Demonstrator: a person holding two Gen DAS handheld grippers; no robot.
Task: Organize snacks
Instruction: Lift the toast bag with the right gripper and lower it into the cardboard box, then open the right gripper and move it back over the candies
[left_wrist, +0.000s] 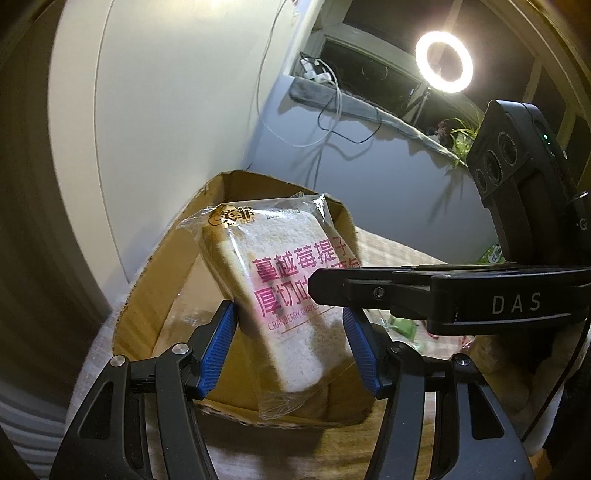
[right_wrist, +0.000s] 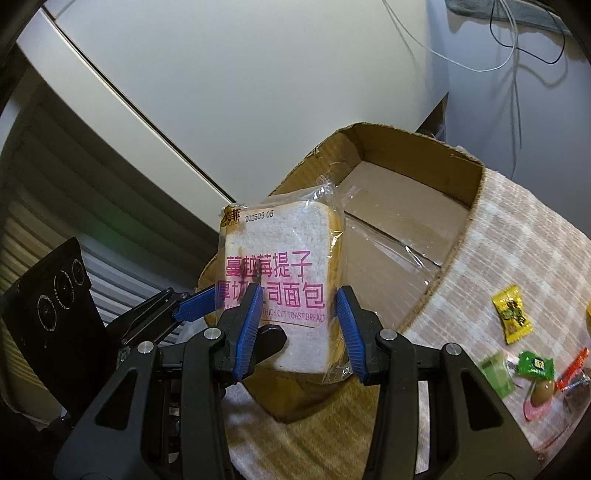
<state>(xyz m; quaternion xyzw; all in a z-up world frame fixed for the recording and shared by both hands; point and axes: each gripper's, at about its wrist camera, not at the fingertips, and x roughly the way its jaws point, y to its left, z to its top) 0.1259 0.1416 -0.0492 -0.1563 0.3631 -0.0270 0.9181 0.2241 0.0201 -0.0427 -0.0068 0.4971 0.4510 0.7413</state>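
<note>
Pale walls, a lit ring lamp (left_wrist: 444, 60) and loose cables form the background; below them a desk under a checked cloth (right_wrist: 517, 236) carries an open cardboard box (right_wrist: 406, 192).

We hold one packet of sliced toast bread (right_wrist: 288, 273) above the near wall of that box. It is a thick white slice with a tan crust, sealed in clear crinkled film. It stands roughly upright in the right wrist view and leans to the left in the left wrist view.

We grip it with both tools. The left tool (left_wrist: 291, 350) points downward, its blue ribbed pads about half apart, one against each side edge of the packet. The right tool (right_wrist: 299, 328) also points downward with narrower jaws, its blue pads closed on the lower part of the same packet. In the left wrist view the right tool's black finger, marked "DAS", crosses in front of the packet from the right.

Printed text: a brown logo at the top corner, the date "202509 05", large pink Chinese characters, and beneath them "CRANBERRY GRAPES" and "THICK CUT TOAST BREAD".

On the cloth to the right of the box lie a yellow candy (right_wrist: 511, 314) and a green candy (right_wrist: 535, 365), well apart from the packet.
</note>
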